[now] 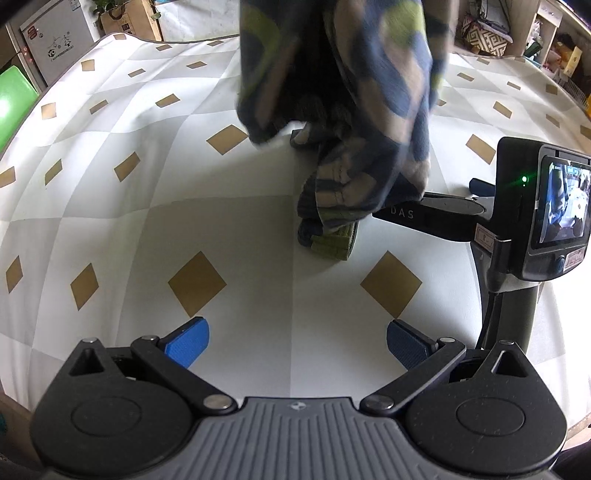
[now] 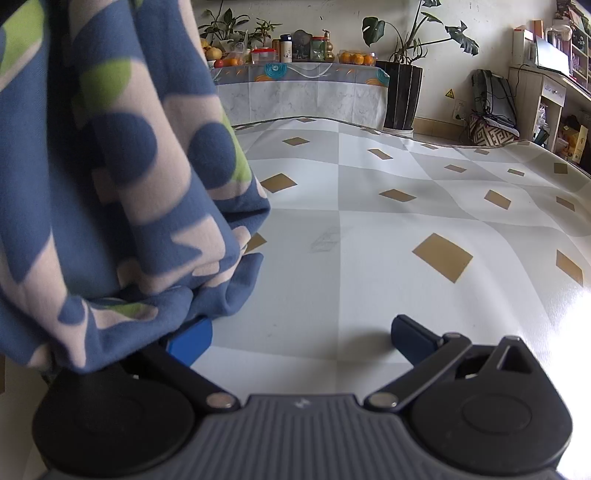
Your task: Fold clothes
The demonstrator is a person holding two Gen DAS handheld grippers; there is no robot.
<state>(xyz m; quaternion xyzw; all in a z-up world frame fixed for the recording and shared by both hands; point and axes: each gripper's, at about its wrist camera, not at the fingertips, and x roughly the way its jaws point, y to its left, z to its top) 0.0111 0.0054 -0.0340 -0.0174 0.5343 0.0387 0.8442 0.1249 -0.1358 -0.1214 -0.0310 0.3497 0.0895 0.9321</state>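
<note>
A blue garment point(image 1: 354, 110) with green and pale pink shapes hangs down from above the frame. Its green ribbed hem point(image 1: 332, 243) rests bunched on the table point(image 1: 147, 221), which has a white and grey checked cover with tan diamonds. What holds the garment up is out of view. My left gripper point(image 1: 297, 343) is open, low over the table and short of the hem. One finger point(image 1: 436, 212) of the right tool reaches in to the cloth from the right. In the right wrist view the garment point(image 2: 110, 184) drapes over the left pad point(image 2: 192, 339) of my open right gripper point(image 2: 301, 338), and nothing lies between the pads.
Beyond the far edge stand a covered side table point(image 2: 303, 88) with fruit and jars, a tall black planter point(image 2: 402, 96) and shelves point(image 2: 554, 92) at the right. A green object point(image 1: 14, 99) and a cardboard box point(image 1: 129, 18) sit off the left side.
</note>
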